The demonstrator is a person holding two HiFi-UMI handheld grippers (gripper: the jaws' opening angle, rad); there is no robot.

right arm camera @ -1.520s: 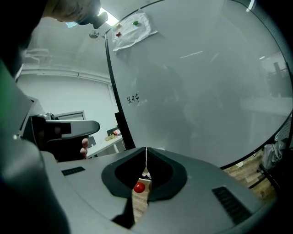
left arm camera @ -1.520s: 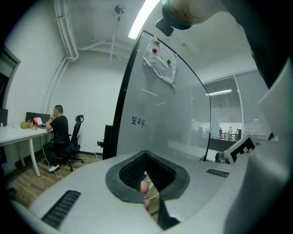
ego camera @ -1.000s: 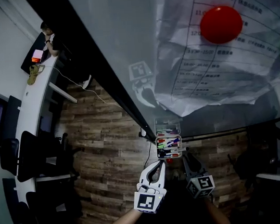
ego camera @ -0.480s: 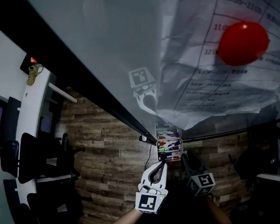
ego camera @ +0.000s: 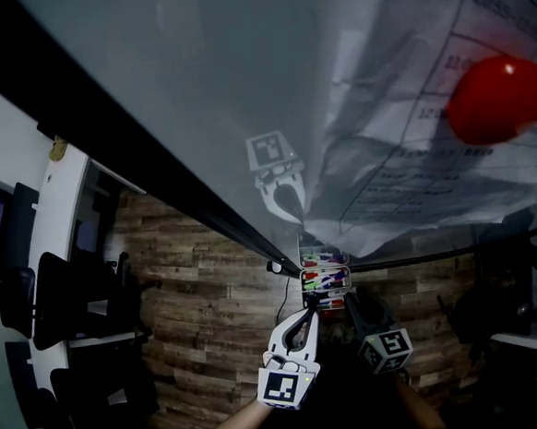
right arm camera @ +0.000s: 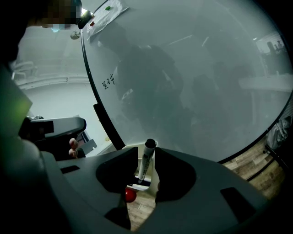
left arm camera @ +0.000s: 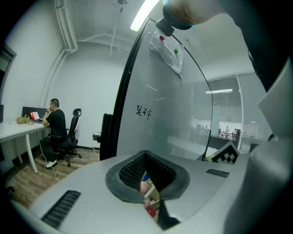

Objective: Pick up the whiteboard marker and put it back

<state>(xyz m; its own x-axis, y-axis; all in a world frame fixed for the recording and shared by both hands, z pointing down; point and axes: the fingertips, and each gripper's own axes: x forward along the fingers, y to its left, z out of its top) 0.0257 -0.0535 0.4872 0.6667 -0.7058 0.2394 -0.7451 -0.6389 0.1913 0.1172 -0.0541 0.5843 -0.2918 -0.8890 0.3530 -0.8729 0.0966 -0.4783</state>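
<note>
A black whiteboard marker (right arm camera: 145, 161) stands upright in the white holder (right arm camera: 138, 185) at the whiteboard's lower edge. My right gripper (right arm camera: 147, 154) straddles it. Its jaws have just been opening and stand apart, with a gap on each side of the marker. In the head view the holder (ego camera: 325, 278) carries several coloured markers, and the right gripper (ego camera: 347, 301) reaches it from below. My left gripper (ego camera: 306, 313) hangs just left of the holder with its tips together and nothing held. Through the left gripper (left arm camera: 145, 155) I glimpse the holder's contents.
The whiteboard (ego camera: 196, 122) fills the upper head view. A printed sheet (ego camera: 412, 151) is pinned on it by a round red magnet (ego camera: 497, 98). A small red magnet (right arm camera: 130, 195) sits under the holder. Office chairs (ego camera: 62, 299) stand left; a person (left arm camera: 56, 125) sits at a far desk.
The head view has swung, so the sheet and red magnet now sit further right and the far desk has left the frame. Both grippers stay by the holder.
</note>
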